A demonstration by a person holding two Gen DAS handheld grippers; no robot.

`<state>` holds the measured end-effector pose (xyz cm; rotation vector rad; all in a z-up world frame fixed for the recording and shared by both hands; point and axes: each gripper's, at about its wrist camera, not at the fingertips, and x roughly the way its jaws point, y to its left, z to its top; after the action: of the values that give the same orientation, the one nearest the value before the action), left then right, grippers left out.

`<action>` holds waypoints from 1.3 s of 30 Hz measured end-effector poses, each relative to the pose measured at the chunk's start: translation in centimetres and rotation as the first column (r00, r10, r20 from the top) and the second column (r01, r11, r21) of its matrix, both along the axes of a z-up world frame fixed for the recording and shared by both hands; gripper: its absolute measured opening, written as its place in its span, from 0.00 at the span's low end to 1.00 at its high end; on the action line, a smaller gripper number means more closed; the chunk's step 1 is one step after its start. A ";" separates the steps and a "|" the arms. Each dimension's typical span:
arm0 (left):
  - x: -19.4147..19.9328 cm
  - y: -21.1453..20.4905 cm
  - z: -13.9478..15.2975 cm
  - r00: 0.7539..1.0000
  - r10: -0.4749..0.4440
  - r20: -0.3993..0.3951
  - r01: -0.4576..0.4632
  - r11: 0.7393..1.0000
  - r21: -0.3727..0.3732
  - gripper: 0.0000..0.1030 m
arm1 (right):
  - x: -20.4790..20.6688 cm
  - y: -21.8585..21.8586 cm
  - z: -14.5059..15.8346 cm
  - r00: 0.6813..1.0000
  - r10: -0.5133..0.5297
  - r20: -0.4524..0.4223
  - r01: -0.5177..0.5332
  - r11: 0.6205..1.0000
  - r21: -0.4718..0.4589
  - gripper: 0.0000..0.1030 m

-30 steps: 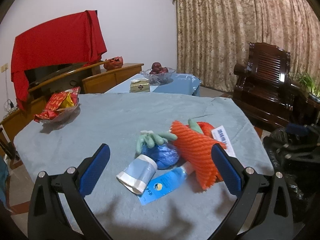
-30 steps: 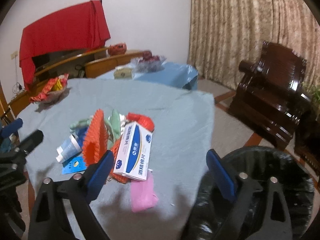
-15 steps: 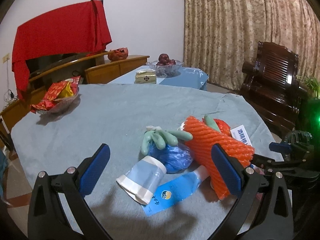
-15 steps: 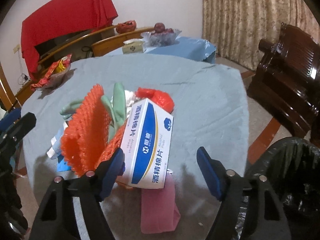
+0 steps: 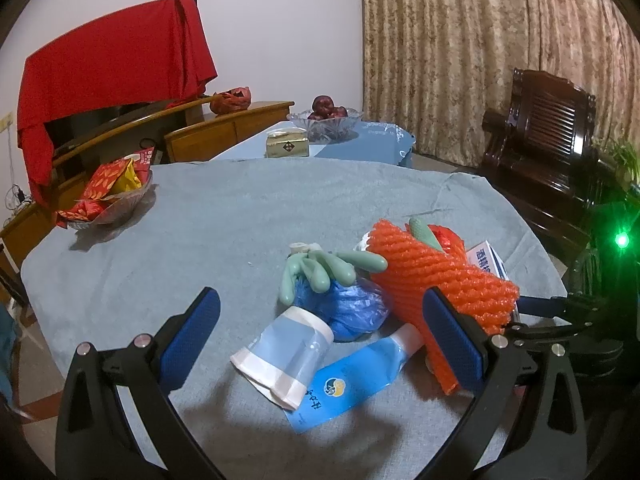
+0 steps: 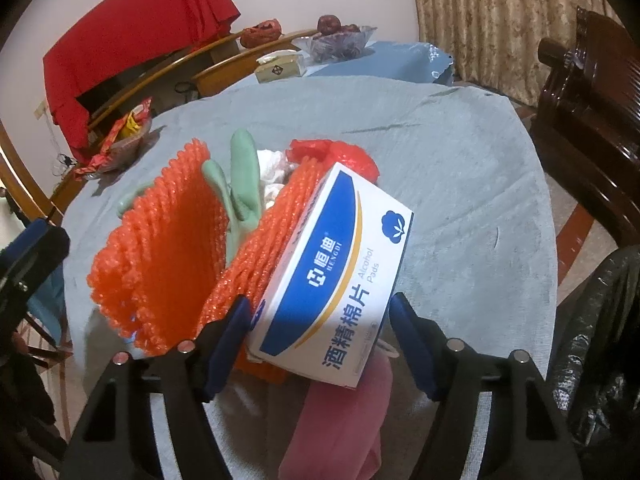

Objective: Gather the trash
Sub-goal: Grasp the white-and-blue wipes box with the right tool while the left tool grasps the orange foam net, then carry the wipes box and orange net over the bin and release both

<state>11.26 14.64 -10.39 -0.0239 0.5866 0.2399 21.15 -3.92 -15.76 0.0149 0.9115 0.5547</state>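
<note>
A heap of trash lies on the grey-blue tablecloth [image 5: 224, 216]. It holds an orange foam net [image 5: 436, 272] [image 6: 160, 256], a green glove [image 5: 320, 268] [image 6: 240, 184], a crumpled blue bag [image 5: 352, 304], a clear blue-and-white pouch [image 5: 288, 352] and a blue tube [image 5: 352, 380]. My left gripper [image 5: 320, 328] hangs open over the pouch and touches nothing. In the right wrist view a white and blue alcohol pads box [image 6: 336, 272] leans on the net. My right gripper [image 6: 316, 312] is closing, and its blue pads meet both sides of the box's near end. A pink cloth [image 6: 344, 420] lies under the box.
A black trash bag [image 6: 600, 340] gapes beside the table at the right. A bowl of red snack packets [image 5: 108, 196] stands at the table's far left. Behind are a fruit bowl [image 5: 328, 116], a tissue box [image 5: 286, 144], a dark wooden armchair [image 5: 548, 140] and curtains.
My right gripper dropped toward the heap and narrowed its jaws around the alcohol pads box. The left gripper edged closer to the pouch and stayed open.
</note>
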 end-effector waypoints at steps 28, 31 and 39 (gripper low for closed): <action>0.4 -6.8 -0.6 0.985 -0.169 -0.021 0.168 0.985 -0.050 0.90 | -2.9 -7.6 4.6 0.982 -0.135 0.134 0.139 0.990 -0.021 0.58; 1.0 -7.8 -1.2 0.982 -0.188 -0.036 0.186 0.981 -0.049 0.75 | -3.0 -8.1 4.8 0.979 -0.147 0.143 0.151 0.988 -0.021 0.58; 2.6 -9.1 -2.9 0.985 -0.158 -0.069 0.157 0.987 -0.014 0.41 | -3.4 -9.5 5.0 0.974 -0.164 0.156 0.170 0.985 -0.023 0.57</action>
<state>13.88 5.57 -13.31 0.0230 0.6558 0.0847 17.79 -13.40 -10.72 0.0155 0.7613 0.3773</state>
